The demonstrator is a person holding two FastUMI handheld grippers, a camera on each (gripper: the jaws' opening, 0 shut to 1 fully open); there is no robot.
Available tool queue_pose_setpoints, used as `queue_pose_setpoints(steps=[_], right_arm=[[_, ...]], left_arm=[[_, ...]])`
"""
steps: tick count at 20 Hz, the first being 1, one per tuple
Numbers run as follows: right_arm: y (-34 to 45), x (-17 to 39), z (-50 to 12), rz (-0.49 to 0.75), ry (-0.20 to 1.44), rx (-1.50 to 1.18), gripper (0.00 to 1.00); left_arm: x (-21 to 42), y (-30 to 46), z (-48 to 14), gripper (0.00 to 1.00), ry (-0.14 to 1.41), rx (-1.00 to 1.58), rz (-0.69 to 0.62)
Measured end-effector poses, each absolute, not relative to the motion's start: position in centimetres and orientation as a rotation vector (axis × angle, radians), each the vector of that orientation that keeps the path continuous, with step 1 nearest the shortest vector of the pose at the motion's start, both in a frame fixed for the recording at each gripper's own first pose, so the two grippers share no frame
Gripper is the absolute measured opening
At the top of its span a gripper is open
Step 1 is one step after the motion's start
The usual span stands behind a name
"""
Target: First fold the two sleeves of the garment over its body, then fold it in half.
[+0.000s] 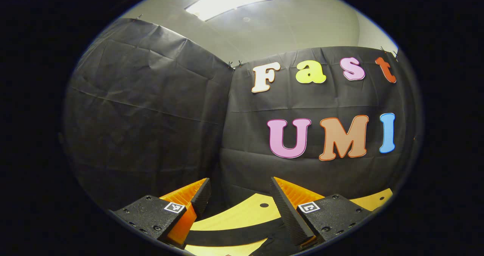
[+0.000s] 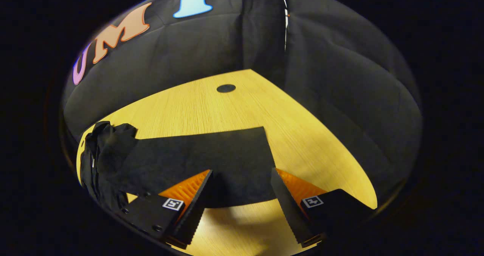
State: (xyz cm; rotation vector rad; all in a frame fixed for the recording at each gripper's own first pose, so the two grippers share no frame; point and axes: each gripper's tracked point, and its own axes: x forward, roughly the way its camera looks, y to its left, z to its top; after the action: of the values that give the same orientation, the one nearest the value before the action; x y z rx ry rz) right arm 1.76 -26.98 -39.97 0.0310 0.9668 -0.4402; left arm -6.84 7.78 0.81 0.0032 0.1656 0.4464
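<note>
In the right gripper view the right gripper (image 2: 242, 205) hangs spread wide and empty over bare wooden table (image 2: 302, 135). Beyond its tips the black garment (image 2: 196, 161) lies flat, long axis crosswise, its left end bunched. In the left gripper view the left gripper (image 1: 240, 207) gapes wide, empty, above the table edge; the dark fabric below it is cut off.

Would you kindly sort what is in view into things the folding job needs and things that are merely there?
Needed for the job:
- black garment, lying on the table, bunched at one end
- right tool, open above the garment
- left tool, open, raised toward the wall

Merely there:
- wooden table
- dark round spot on the table
- ceiling light
</note>
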Motion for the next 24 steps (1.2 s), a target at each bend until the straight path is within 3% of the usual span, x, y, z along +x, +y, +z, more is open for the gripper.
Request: queue_pose_setpoints(steps=[2, 4, 5, 6, 8, 9, 10, 13, 18, 24], right_arm=[[-27.0, 2.0, -40.1, -0.426, 0.944, 0.004, 0.99], [-26.2, 2.5, -40.1, -0.413, 0.934, 0.018, 0.93], [-25.8, 2.8, -40.3, -0.404, 0.933, 0.02, 0.78], [-25.3, 2.9, -40.5, -0.395, 0.93, 0.019, 0.7], [-24.5, 3.3, -41.0, -0.377, 0.928, 0.028, 0.4], [-24.2, 3.5, -41.1, -0.378, 0.93, 0.039, 0.21], [-24.4, 3.6, -40.8, -0.38, 0.927, 0.054, 0.14], [-24.4, 3.5, -40.1, -0.401, 0.935, 0.128, 0.04], [-22.8, 6.2, -33.4, -0.413, 0.781, 0.111, 0.03], [-9.9, 14.3, -22.1, -0.168, 0.616, -0.059, 0.02]], left_arm=[[-7.0, 7.5, 0.6, 0.92, 0.167, 0.005, 0.443], [-6.9, 7.4, 0.6, 0.92, 0.162, 0.008, 0.441], [-6.9, 7.2, 0.7, 0.92, 0.159, 0.006, 0.435], [-6.8, 7.0, 0.8, 0.92, 0.156, 0.005, 0.427], [-6.3, 6.9, 0.8, 0.93, 0.154, 0.014, 0.414], [-6.3, 6.9, 0.9, 0.92, 0.155, 0.023, 0.409], [-6.3, 7.0, 1.0, 0.92, 0.156, 0.035, 0.405], [-6.2, 7.1, 0.9, 0.94, 0.155, 0.052, 0.392], [-5.8, 6.4, -0.9, 0.92, 0.176, -0.035, 0.341], [-7.2, 8.8, -3.6, 0.92, 0.207, -0.123, 0.324]])
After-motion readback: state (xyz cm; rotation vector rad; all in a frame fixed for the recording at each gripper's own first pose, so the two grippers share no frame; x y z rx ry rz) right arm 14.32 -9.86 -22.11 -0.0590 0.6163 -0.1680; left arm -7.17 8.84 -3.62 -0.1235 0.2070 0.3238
